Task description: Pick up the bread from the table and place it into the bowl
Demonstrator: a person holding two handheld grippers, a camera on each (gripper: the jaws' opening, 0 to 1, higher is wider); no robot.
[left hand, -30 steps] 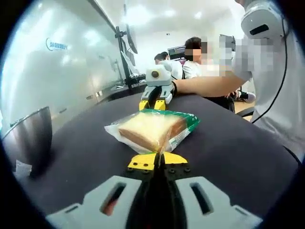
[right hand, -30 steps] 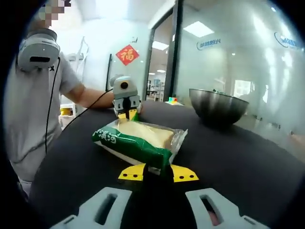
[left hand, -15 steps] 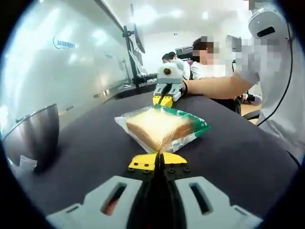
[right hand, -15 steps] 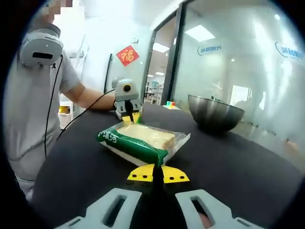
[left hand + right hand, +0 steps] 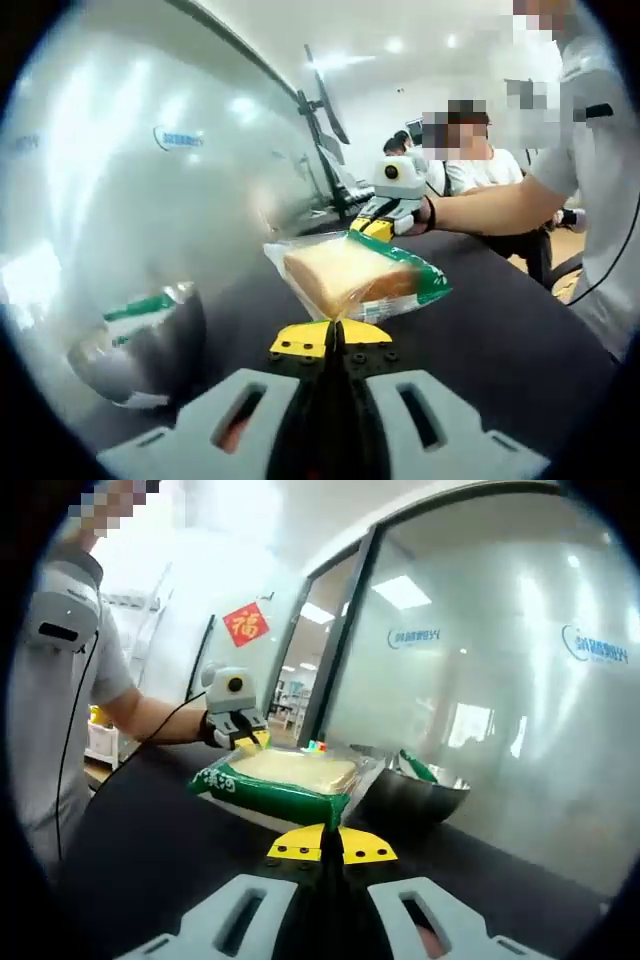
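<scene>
You are working in an office-like lab. Frosted glass partition walls (image 5: 500, 670) with a company logo (image 5: 412, 637) stand beside your black table (image 5: 500, 330), with ceiling light panels (image 5: 402, 592) overhead. A red paper decoration (image 5: 245, 623) hangs by a doorway, and seated people (image 5: 470, 165) are behind the table.

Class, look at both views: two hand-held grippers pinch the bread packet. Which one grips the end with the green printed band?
The right hand-held gripper: the bread packet shows its green band right at this gripper's jaws. The left hand-held gripper pinches the clear end.
</scene>
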